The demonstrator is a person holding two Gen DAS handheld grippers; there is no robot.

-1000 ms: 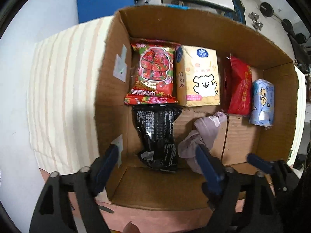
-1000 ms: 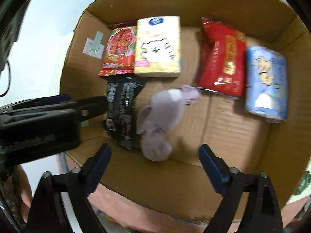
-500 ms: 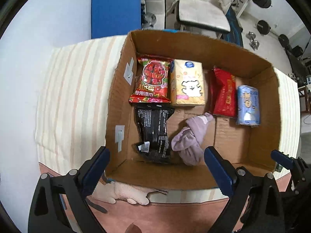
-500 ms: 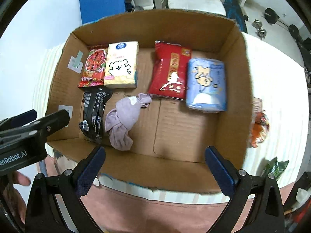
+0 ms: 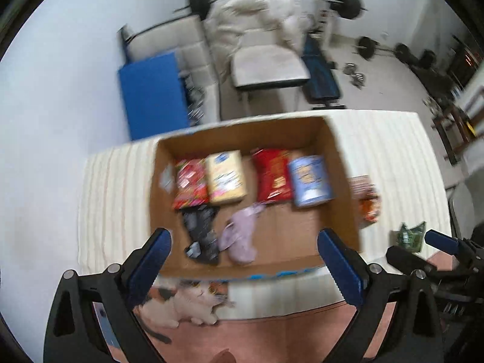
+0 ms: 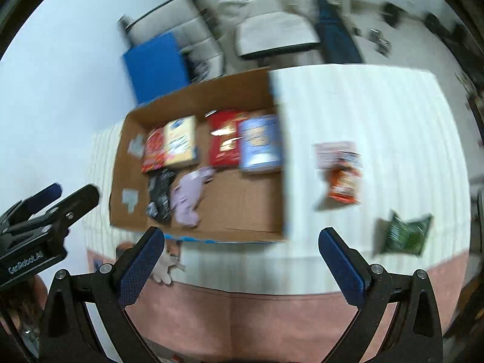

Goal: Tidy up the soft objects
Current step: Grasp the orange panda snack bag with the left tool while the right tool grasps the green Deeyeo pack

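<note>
An open cardboard box (image 5: 341,181) (image 6: 121,163) stands on a striped cloth. In it lie a red snack bag (image 5: 190,186), a yellow tissue pack (image 5: 225,178), a red pouch (image 5: 272,178), a blue pack (image 5: 311,181), a black bag (image 5: 201,233) and a lilac cloth (image 5: 240,236) (image 6: 187,199). An orange snack bag (image 6: 343,178) and a green bag (image 6: 403,236) lie on the cloth right of the box. My left gripper (image 5: 243,260) and right gripper (image 6: 240,257) are open and empty, high above the table's front edge.
A plush cat toy (image 5: 184,302) lies at the front edge below the box. Behind the table stand a blue pad (image 5: 151,93), a white chair (image 5: 266,60) and gym weights (image 5: 348,3). A pink surface (image 6: 257,317) runs along the front.
Both grippers have risen and pulled back from the box, so the whole table now shows. The lilac cloth stays in the box where it lay. The view is motion-blurred.
</note>
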